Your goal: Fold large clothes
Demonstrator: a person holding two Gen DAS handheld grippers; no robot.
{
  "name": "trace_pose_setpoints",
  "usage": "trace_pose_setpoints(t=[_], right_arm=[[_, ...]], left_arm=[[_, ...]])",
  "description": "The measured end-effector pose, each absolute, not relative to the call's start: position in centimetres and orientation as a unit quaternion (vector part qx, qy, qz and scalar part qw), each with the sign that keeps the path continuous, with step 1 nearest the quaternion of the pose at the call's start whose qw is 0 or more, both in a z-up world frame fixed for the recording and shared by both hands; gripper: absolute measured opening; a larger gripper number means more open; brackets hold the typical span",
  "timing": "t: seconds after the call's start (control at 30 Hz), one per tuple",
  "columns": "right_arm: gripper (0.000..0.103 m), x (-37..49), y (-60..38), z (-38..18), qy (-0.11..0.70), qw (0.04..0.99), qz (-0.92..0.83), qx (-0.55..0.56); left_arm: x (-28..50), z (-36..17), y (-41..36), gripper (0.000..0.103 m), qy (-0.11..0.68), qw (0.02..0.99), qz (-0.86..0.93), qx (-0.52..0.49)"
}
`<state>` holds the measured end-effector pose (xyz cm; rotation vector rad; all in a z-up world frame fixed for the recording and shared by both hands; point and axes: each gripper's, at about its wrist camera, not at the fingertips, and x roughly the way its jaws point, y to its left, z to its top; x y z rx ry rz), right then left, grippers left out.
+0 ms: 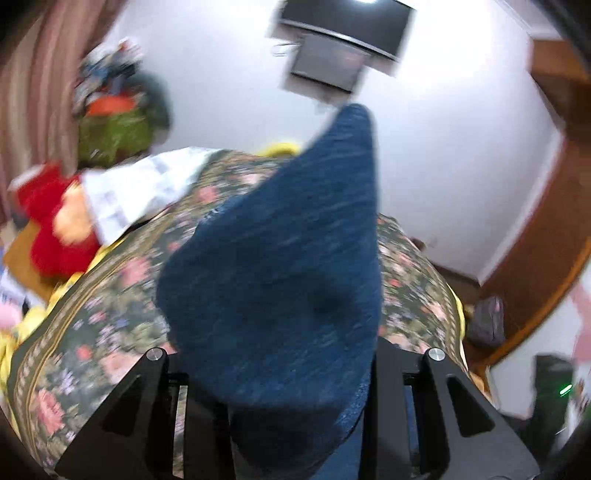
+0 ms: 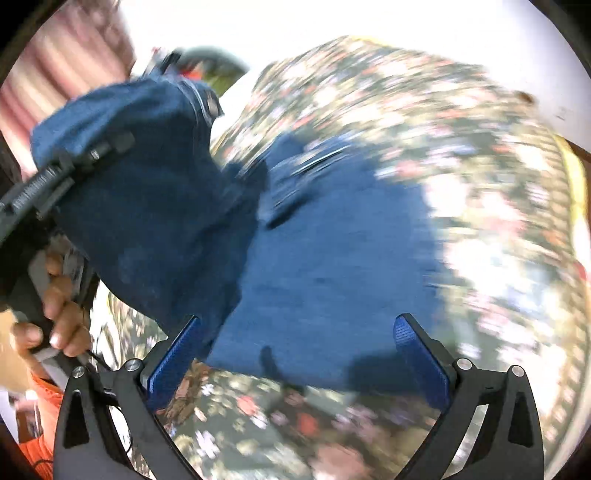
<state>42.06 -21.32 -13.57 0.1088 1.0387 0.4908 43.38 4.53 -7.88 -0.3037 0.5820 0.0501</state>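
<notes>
A dark blue pair of jeans [image 1: 280,266] lies partly on the floral bedspread [image 1: 92,332]. My left gripper [image 1: 295,424] is shut on a bunch of the jeans and holds it up, so the cloth covers its fingertips. In the right wrist view the jeans [image 2: 332,280] spread over the bedspread [image 2: 480,184], with one end lifted at the left by the left gripper [image 2: 70,166]. My right gripper [image 2: 299,354] is open just above the near edge of the jeans, with its blue pads [image 2: 173,362] apart and nothing between them.
A red plush toy [image 1: 51,229] and a white patterned cloth [image 1: 140,188] lie at the bed's far left. A pile of clothes [image 1: 114,122] stands behind them. A wall TV [image 1: 343,26] hangs above. A wooden door frame [image 1: 546,236] is at the right.
</notes>
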Motion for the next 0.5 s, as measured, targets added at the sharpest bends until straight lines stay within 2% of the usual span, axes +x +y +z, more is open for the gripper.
trace_pose_setpoints(t=[0.13, 0.27, 0.37, 0.47, 0.5], right_arm=[[0.103, 39.7, -27.6, -10.9, 0.458, 0.869, 0.175, 0.07], [0.103, 38.0, -32.3, -9.9, 0.45, 0.878, 0.141, 0.089], [0.103, 36.5, -34.1, -9.9, 0.45, 0.88, 0.123, 0.089], [0.103, 35.7, -34.6, -10.0, 0.451, 0.88, 0.122, 0.08], [0.103, 35.4, -34.7, -10.1, 0.451, 0.88, 0.124, 0.077]], left_arm=[[44.6, -9.0, -3.6, 0.031, 0.308, 0.949, -0.026, -0.056], [44.0, -13.6, -10.3, 0.031, 0.363, 0.925, -0.1, 0.05], [43.2, -17.0, -11.5, 0.034, 0.413, 0.898, -0.123, 0.092], [41.5, -16.9, -10.6, 0.042, 0.415, 0.892, -0.144, 0.109], [40.9, -16.7, -10.4, 0.048, 0.419, 0.889, -0.153, 0.106]])
